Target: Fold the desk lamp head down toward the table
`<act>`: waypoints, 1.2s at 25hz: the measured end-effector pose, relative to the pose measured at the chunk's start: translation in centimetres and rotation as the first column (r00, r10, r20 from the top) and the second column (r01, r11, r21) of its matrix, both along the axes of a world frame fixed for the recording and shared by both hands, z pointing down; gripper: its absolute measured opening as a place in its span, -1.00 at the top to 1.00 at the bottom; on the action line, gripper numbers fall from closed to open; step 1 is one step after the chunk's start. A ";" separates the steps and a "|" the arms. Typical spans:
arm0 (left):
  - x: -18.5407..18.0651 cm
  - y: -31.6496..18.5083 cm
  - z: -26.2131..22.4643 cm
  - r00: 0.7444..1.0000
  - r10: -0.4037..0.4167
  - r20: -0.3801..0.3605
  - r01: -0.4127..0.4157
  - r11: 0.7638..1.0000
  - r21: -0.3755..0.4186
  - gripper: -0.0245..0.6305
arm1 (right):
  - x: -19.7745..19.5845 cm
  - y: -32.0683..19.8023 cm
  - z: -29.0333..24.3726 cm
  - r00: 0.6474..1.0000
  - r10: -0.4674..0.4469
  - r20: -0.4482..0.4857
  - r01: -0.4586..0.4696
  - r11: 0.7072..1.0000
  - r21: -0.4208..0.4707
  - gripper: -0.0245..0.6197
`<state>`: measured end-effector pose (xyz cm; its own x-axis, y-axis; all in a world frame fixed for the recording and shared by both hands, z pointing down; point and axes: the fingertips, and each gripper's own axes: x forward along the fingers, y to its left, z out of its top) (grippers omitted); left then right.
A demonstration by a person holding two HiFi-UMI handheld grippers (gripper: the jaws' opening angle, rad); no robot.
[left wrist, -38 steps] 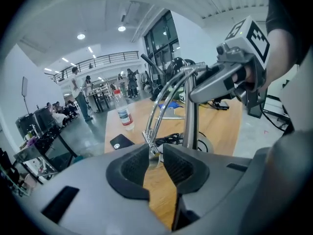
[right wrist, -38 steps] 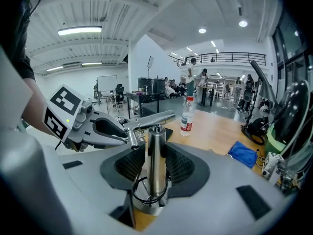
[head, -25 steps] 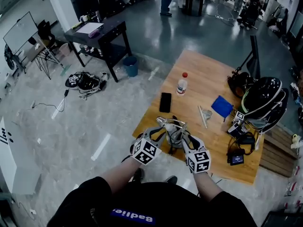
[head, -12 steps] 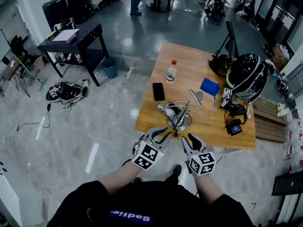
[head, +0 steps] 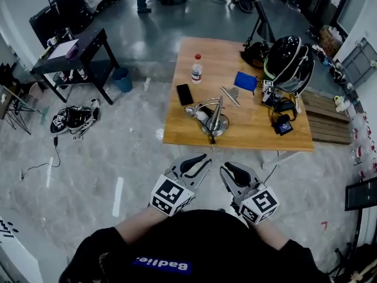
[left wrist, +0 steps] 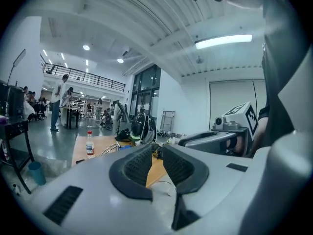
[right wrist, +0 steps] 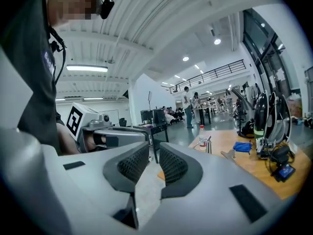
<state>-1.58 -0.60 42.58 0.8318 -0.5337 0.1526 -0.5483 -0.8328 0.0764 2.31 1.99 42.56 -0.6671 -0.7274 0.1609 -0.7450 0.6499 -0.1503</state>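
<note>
The silver desk lamp [head: 211,118] sits near the front edge of the wooden table [head: 259,135], its arm folded low over its round base. It also shows small in the left gripper view [left wrist: 110,148] and the right gripper view [right wrist: 207,143]. Both grippers hang side by side over the floor, well short of the table and close to my body. My left gripper [head: 197,163] has a narrow gap between its jaws and holds nothing [left wrist: 157,155]. The jaws of my right gripper [head: 231,172] are closing, and nothing is between them [right wrist: 153,158].
On the table are a water bottle [head: 196,69], a black phone [head: 184,94], a blue cloth [head: 245,81], a black helmet [head: 287,61] and small black devices [head: 281,122]. A black side table [head: 70,55] and a blue bin [head: 122,79] stand to the left.
Both grippers have drawn back from the lamp, off the table and toward my body. The lamp stays on the table, and the table now lies farther off.
</note>
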 end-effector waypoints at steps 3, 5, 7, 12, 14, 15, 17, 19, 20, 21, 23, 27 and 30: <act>1.1 2.1 -1.6 0.999 0.027 -0.029 -0.027 1.000 0.003 0.70 | 1.0 1.4 -2.2 1.000 -0.027 0.012 0.027 0.998 0.049 0.82; 1.8 2.9 -2.5 0.998 0.027 -0.051 -0.026 1.000 0.010 0.80 | 1.6 1.9 -3.2 0.999 -0.041 0.030 0.038 0.997 0.073 0.86; 2.5 3.6 -3.2 0.997 0.026 -0.074 -0.024 0.999 0.024 0.90 | 2.2 2.5 -3.7 0.998 -0.056 0.039 0.053 0.995 0.088 0.90; 3.0 5.0 -3.6 0.995 0.013 -0.094 -0.011 1.000 0.024 0.90 | 2.6 3.4 -3.5 0.995 -0.083 0.058 0.078 0.993 0.085 0.90; 3.2 5.4 -3.7 0.996 0.009 -0.091 -0.007 1.000 0.024 0.90 | 2.6 3.6 -3.6 0.993 -0.098 0.060 0.092 0.992 0.087 0.90; 3.2 5.6 -3.7 0.996 0.006 -0.088 -0.004 1.000 0.024 0.90 | 2.5 3.7 -3.6 0.993 -0.104 0.059 0.098 0.991 0.087 0.90; 3.2 6.1 -3.6 0.996 -0.003 -0.088 0.005 1.000 0.016 0.90 | 2.5 3.9 -3.3 0.992 -0.110 0.060 0.105 0.991 0.078 0.90; 3.3 6.5 -3.6 0.996 -0.008 -0.088 0.009 1.000 0.009 0.90 | 2.5 4.2 -3.2 0.991 -0.117 0.060 0.113 0.991 0.070 0.91; 3.4 6.7 -3.6 0.996 -0.008 -0.086 0.009 1.000 0.011 0.90 | 2.4 4.4 -3.2 0.991 -0.122 0.058 0.118 0.991 0.069 0.90; 3.4 6.9 -3.6 0.996 -0.008 -0.084 0.009 1.000 0.014 0.90 | 2.3 4.5 -3.2 0.990 -0.128 0.055 0.124 0.990 0.071 0.90; 3.5 7.0 -3.7 0.996 -0.008 -0.085 0.010 1.000 0.018 0.90 | 2.2 4.5 -3.2 0.989 -0.135 0.052 0.131 0.989 0.075 0.90; 3.6 7.2 -3.8 0.996 -0.011 -0.083 0.013 1.000 0.023 0.90 | 2.0 4.7 -3.2 0.988 -0.148 0.047 0.144 0.987 0.074 0.90; 3.3 7.2 -3.8 0.997 -0.014 -0.080 0.016 1.000 0.024 0.90 | 1.7 4.8 -3.3 0.988 -0.151 0.044 0.147 0.986 0.071 0.91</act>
<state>1.72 6.64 38.74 0.8329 -0.5486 0.0727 -0.5533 -0.8269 0.1006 4.03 6.80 39.30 -0.7748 -0.6273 0.0788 -0.6317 0.7631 -0.1363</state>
